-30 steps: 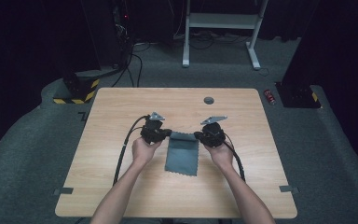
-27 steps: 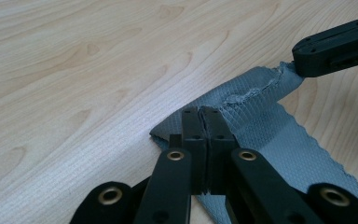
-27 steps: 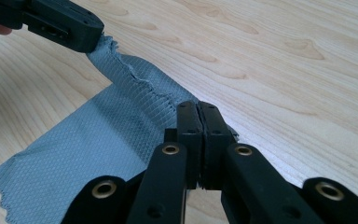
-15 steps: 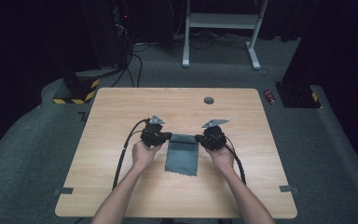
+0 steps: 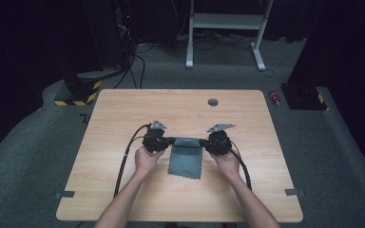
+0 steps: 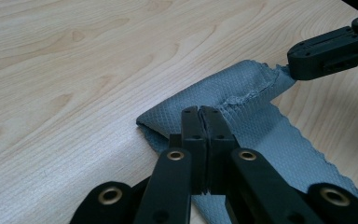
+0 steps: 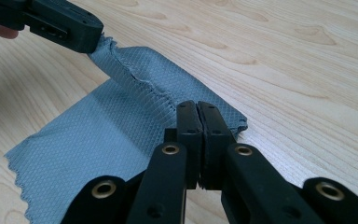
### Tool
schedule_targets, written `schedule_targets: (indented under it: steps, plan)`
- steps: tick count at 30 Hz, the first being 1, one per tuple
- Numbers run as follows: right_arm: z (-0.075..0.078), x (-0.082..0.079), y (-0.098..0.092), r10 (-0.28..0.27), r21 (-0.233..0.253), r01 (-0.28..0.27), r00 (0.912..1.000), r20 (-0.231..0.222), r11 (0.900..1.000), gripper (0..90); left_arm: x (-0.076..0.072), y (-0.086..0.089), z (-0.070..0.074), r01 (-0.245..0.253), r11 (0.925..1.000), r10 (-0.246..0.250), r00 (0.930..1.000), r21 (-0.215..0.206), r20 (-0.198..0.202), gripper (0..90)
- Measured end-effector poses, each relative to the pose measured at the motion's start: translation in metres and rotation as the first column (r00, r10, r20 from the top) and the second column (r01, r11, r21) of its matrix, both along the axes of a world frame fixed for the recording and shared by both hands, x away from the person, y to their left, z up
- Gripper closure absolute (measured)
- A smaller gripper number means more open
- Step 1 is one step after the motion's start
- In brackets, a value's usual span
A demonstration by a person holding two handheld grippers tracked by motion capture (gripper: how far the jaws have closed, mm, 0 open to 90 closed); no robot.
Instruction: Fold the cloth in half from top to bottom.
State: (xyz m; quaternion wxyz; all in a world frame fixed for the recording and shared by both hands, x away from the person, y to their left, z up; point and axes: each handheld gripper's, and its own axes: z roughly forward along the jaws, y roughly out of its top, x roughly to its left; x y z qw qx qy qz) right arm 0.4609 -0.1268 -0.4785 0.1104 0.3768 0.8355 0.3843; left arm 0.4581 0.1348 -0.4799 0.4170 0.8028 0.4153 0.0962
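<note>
High view, left gripper (image 5: 170,141) clamped on grey cloth (image 5: 185,159); right gripper (image 5: 202,142) likewise

The grey-blue woven cloth with pinked edges (image 6: 256,121) is showing a fine diamond-textured, matt weave where it is lying pinched in the closed jaws of the matt black plastic left gripper (image 6: 200,112). The black right gripper (image 7: 196,108) of the same dull plastic, clamped on the cloth too, is carrying brass-coloured metal rivets that are glinting slightly. Beneath both grippers, the pale wooden table (image 7: 307,70) is looking smooth and satin, with plain grain.
</note>
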Motion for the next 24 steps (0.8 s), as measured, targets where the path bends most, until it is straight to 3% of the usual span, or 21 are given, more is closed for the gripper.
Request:
schedule_targets:
  steps: [24]
  plan:
    - [0.001,-0.011,-0.003,0.015,0.011,-0.015,0.9999,0.006,1.0,88.6,-0.01,0.001,0.001,0.014,0.9999,-0.014,0.9997,0.002,0.018,89.0]
